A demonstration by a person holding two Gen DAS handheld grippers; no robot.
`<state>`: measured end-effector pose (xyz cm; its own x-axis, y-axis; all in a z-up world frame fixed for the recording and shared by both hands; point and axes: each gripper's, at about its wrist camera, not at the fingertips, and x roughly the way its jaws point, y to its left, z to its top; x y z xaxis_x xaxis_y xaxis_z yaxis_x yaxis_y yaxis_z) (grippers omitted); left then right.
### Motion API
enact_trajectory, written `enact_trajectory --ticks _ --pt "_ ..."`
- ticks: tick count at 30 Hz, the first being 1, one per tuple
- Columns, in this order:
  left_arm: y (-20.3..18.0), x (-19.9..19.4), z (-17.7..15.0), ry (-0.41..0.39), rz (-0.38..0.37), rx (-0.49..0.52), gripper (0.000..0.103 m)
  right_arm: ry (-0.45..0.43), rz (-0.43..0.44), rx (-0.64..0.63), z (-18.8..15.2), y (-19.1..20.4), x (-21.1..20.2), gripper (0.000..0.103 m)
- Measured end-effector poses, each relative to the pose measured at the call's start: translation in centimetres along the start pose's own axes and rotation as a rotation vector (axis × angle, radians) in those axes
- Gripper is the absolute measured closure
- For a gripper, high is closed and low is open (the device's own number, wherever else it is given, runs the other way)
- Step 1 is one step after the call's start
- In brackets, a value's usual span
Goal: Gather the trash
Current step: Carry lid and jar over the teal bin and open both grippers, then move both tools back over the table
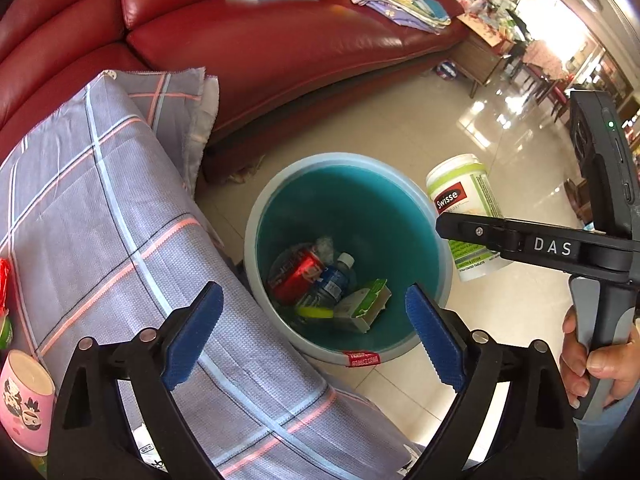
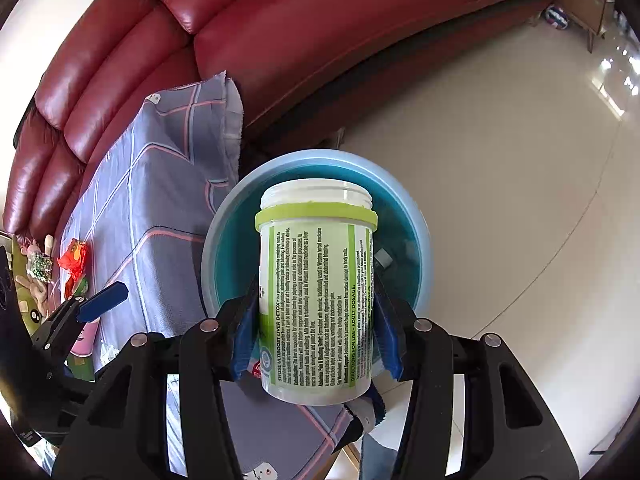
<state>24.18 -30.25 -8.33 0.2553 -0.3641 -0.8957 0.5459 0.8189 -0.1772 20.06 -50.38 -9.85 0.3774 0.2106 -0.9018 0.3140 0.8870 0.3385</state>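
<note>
A round blue bin [image 1: 256, 216] stands on the floor beside the cloth-covered table. Inside it lie a red can [image 1: 298, 272], a blue-labelled bottle [image 1: 334, 280] and a green-and-white carton [image 1: 364, 304]. My left gripper [image 1: 312, 296] hangs open above the bin, with nothing between its blue pads. My right gripper [image 2: 316, 292] is shut on a white Swisse jar [image 2: 316, 280] with a green label and no lid, held above the bin [image 2: 420, 220]. In the left wrist view the jar [image 1: 460, 196] hangs over the bin's right rim.
A grey plaid cloth [image 1: 100, 200] covers the table left of the bin, with a pink cup [image 1: 24, 404] and red wrappers [image 2: 74, 258] on it. A red leather sofa [image 1: 260, 52] curves behind. Beige tiled floor [image 2: 500, 180] spreads to the right. A hand [image 1: 592, 360] grips the right handle.
</note>
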Motion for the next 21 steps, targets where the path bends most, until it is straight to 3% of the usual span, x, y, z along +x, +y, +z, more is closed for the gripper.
enact_trajectory --ticks 6,8,10,13,21 --pt "0.4 -0.2 -0.3 0.01 0.01 -0.015 0.006 0.019 -0.011 -0.01 0.1 0.4 0.8 0.055" --pt "0.6 -0.2 -0.4 0.012 0.01 -0.023 0.006 0.026 -0.01 -0.011 0.2 0.5 1.0 0.048" --pt "0.9 -0.3 -0.5 0.014 0.009 -0.031 0.005 0.023 -0.013 -0.008 0.2 0.7 1.0 0.034" --pt "1.3 -0.6 -0.9 0.012 0.008 -0.038 0.005 0.02 -0.013 -0.004 0.2 1.0 0.9 0.026" --pt "2.9 -1.6 -2.3 0.014 0.017 -0.065 0.005 0.043 -0.035 -0.009 -0.5 2.2 1.2 0.018"
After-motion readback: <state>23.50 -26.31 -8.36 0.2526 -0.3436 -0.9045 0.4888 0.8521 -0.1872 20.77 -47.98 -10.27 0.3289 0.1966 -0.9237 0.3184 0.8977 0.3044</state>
